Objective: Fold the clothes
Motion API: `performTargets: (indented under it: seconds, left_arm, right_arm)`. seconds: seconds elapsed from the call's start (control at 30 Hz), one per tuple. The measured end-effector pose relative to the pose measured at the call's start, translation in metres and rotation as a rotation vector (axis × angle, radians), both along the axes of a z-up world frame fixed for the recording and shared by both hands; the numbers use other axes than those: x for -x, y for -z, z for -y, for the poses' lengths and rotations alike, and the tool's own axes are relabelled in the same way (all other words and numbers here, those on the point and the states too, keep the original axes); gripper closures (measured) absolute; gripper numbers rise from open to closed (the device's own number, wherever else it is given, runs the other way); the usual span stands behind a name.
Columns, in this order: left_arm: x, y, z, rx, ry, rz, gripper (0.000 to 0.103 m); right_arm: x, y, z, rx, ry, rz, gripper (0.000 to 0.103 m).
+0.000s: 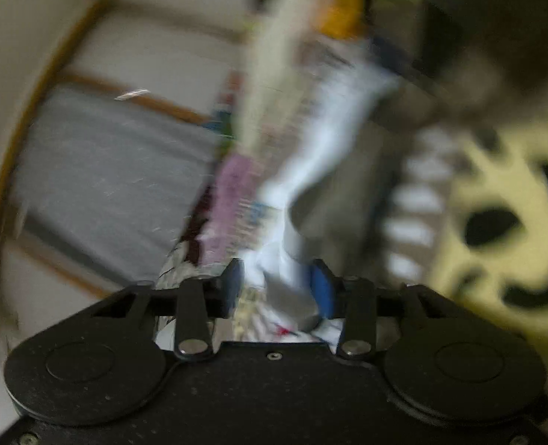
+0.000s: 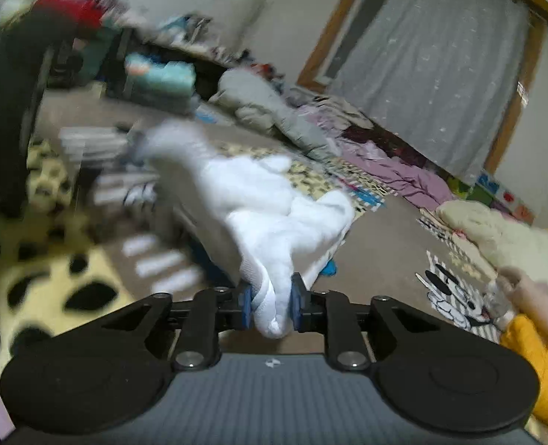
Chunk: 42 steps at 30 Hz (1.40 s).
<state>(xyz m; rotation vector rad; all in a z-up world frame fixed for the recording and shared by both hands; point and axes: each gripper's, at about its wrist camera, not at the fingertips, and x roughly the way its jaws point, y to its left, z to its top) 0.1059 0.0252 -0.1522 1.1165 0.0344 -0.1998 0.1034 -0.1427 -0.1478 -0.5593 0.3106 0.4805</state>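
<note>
white garment pinched in right tool, left tool

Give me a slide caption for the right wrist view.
Right gripper clamped on a white garment, lifted above a patterned floor mat in a cluttered room.

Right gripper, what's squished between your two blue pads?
A white garment, maybe a sock. In the right wrist view, the right gripper is shut on a bunched end of it, and the rest stretches away above the patterned mat.
</note>
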Motion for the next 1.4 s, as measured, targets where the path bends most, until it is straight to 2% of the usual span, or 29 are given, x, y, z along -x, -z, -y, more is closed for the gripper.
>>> performTargets:
  seconds: [0.07,0.2,0.37,0.43,0.57,0.63,0.7,0.73,0.77,0.8,0.87,1.03,1.17,1.27,1.4]
  left_arm:
    - [-0.005,0.006,-0.008,-0.023,-0.010,-0.046,0.058]
    - [-0.005,0.023,-0.016,-0.096,0.018,-0.169,0.052]
    - [-0.007,0.023,-0.017,-0.143,0.043,-0.169,0.050]
    - [0.006,0.028,-0.018,-0.180,0.053,-0.142,0.044]
    - [0.005,0.031,-0.011,-0.188,0.082,-0.087,0.043]
    - [-0.001,0.034,-0.006,-0.186,0.091,-0.058,0.043]
    - [-0.005,0.037,-0.004,-0.191,0.094,-0.042,0.047]
    - [-0.006,0.038,-0.003,-0.194,0.091,-0.040,0.055]
    - [-0.005,0.042,-0.001,-0.205,0.090,-0.039,0.069]
    - [-0.004,0.046,0.000,-0.217,0.088,-0.039,0.077]
    - [-0.001,0.049,0.002,-0.230,0.084,-0.043,0.084]
    - [0.015,0.039,-0.002,-0.225,0.082,-0.083,0.085]
    - [0.037,0.025,-0.008,-0.213,0.100,-0.123,0.085]
    - [0.053,0.015,-0.015,-0.184,0.112,-0.151,0.085]
    - [0.044,-0.006,-0.024,-0.053,0.118,-0.206,0.083]
  right_arm:
    - [0.004,0.009,-0.004,0.060,-0.022,0.003,0.063]
    - [0.012,0.021,-0.007,0.153,-0.051,0.029,0.061]
    - [0.014,0.024,-0.006,0.213,-0.053,0.064,0.060]
    - [0.013,0.024,-0.007,0.230,-0.053,0.076,0.060]
    - [0.007,0.026,-0.009,0.225,-0.063,0.086,0.061]
    - [0.004,0.025,-0.012,0.206,-0.069,0.072,0.070]
    - [0.002,0.022,-0.013,0.183,-0.072,0.035,0.076]
    - [0.001,0.020,-0.013,0.171,-0.069,0.019,0.079]
    - [0.001,0.019,-0.013,0.162,-0.064,0.007,0.080]
    - [0.000,0.018,-0.013,0.150,-0.059,-0.005,0.081]
    - [0.001,0.013,-0.012,0.120,-0.050,-0.030,0.082]
    - [0.018,0.000,-0.007,0.063,-0.062,-0.103,0.083]
    - [0.051,-0.008,-0.008,0.091,-0.122,-0.139,0.083]
    - [0.080,-0.017,-0.010,0.130,-0.161,-0.094,0.083]
    - [0.104,-0.034,-0.007,0.126,-0.160,-0.009,0.082]
